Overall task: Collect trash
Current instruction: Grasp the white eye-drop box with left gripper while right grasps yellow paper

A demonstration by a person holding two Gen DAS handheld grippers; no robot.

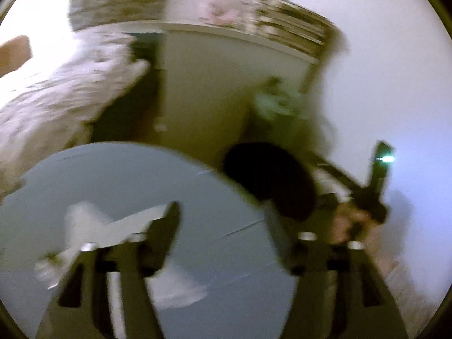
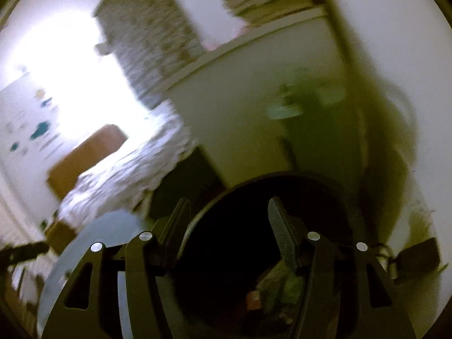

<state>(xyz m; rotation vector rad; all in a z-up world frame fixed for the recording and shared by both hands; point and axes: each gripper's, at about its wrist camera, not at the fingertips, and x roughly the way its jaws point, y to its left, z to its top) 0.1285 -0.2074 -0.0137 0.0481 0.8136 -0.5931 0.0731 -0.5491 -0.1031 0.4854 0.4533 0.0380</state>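
Both views are motion-blurred. In the left wrist view my left gripper (image 1: 223, 212) is open and empty above a round grey-blue table (image 1: 118, 180). White crumpled paper (image 1: 113, 226) lies on the table by my left finger, and more white paper (image 1: 180, 288) lies nearer. A black trash bin (image 1: 271, 178) stands just right of the table. My right gripper (image 1: 367, 197) shows blurred beyond the bin. In the right wrist view my right gripper (image 2: 228, 214) is open and empty over the bin's dark mouth (image 2: 240, 254); scraps of trash (image 2: 271, 288) lie inside.
A white cabinet (image 1: 209, 84) stands behind the table with stacked books (image 1: 288, 25) on top. A bed with patterned white bedding (image 1: 62, 99) is at left. A white wall (image 1: 381, 70) is at right. A black adapter with cables (image 2: 418, 257) lies by the wall.
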